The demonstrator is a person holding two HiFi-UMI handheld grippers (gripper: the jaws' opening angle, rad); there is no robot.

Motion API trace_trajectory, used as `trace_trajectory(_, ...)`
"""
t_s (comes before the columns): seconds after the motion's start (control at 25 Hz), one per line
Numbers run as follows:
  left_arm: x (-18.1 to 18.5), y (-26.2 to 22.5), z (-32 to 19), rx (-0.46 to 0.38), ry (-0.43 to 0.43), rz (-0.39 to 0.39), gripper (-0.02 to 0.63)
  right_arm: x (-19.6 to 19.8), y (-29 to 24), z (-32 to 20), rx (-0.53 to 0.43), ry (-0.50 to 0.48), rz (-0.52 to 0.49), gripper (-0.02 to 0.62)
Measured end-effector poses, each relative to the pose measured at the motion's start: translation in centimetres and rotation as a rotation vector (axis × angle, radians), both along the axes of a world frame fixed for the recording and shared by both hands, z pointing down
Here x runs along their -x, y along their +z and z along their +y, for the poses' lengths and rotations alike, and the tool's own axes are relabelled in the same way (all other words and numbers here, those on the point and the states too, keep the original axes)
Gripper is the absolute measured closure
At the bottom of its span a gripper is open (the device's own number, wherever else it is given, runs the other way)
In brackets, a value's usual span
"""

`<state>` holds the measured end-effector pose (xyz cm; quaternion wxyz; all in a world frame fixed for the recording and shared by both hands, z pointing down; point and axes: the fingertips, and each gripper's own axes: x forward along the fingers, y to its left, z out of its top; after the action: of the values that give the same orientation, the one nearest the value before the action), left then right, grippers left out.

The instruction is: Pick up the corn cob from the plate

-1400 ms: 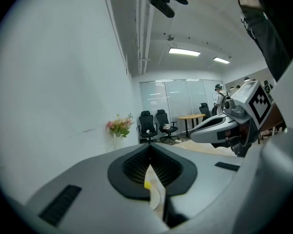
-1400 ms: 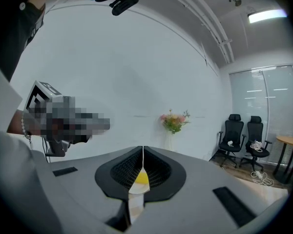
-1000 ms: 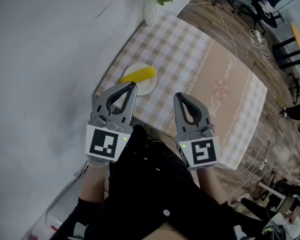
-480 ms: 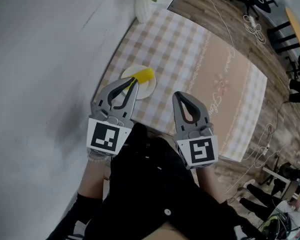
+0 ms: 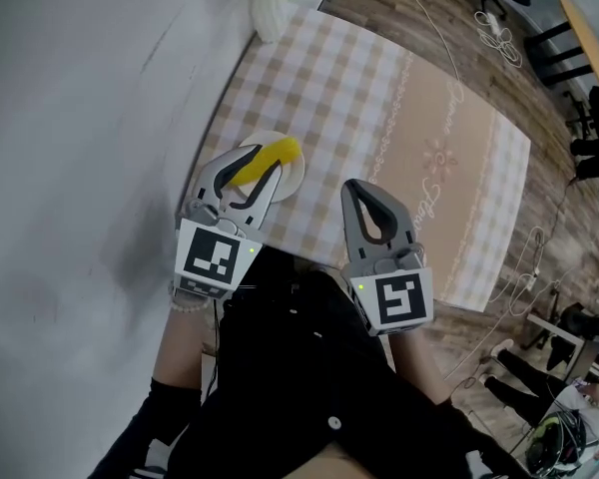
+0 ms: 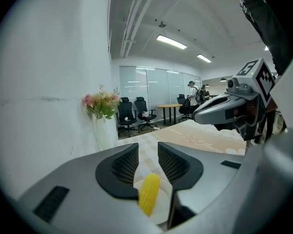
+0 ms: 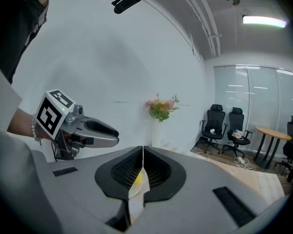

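A yellow corn cob [image 5: 267,155] lies on a small white plate [image 5: 293,178] near the left edge of the checked tablecloth. My left gripper [image 5: 263,163] hangs over the plate; its jaws have just been opening. In the left gripper view the corn cob [image 6: 149,198] lies on the plate [image 6: 162,209] below the gap of the left gripper [image 6: 147,157], and the pads do not press on it. My right gripper [image 5: 364,184] is shut and empty, to the right of the plate over the table's near edge. Past the right gripper [image 7: 143,156], a sliver of the corn cob [image 7: 137,179] shows.
A white vase of flowers [image 5: 268,10] stands at the table's far left corner, by the grey wall. The table [image 5: 419,118] stretches away to the right. Cables [image 5: 499,28] and office chairs [image 7: 224,126] lie beyond it on the wooden floor.
My left gripper has moved forward over the plate and gone from shut to open; the corn now shows between its fingers. The right gripper has hardly shifted.
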<state>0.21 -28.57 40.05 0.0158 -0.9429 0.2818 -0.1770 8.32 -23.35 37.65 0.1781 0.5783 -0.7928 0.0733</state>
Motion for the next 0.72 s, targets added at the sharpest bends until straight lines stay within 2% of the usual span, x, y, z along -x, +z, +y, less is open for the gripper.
trace_trajectory(0.2, -0.7, 3.2, -0.2, 0.023, 0.064, -0.09, 0.426, -0.4, 0.2, 0.0, 0.008, 0.019, 0.0, 0.552)
trace_trajectory(0.36, -1.0, 6.2, -0.2, 0.04, 0.092, -0.175, 0.408, -0.8, 0.7, -0.1, 0.014, 0.034, 0.005, 0.552)
trace_trajectory(0.72, -1.5, 10.1, -0.8, 0.105, 0.134, -0.248, 0.379, -0.6, 0.8, -0.4, 0.026, 0.038, -0.002, 0.552)
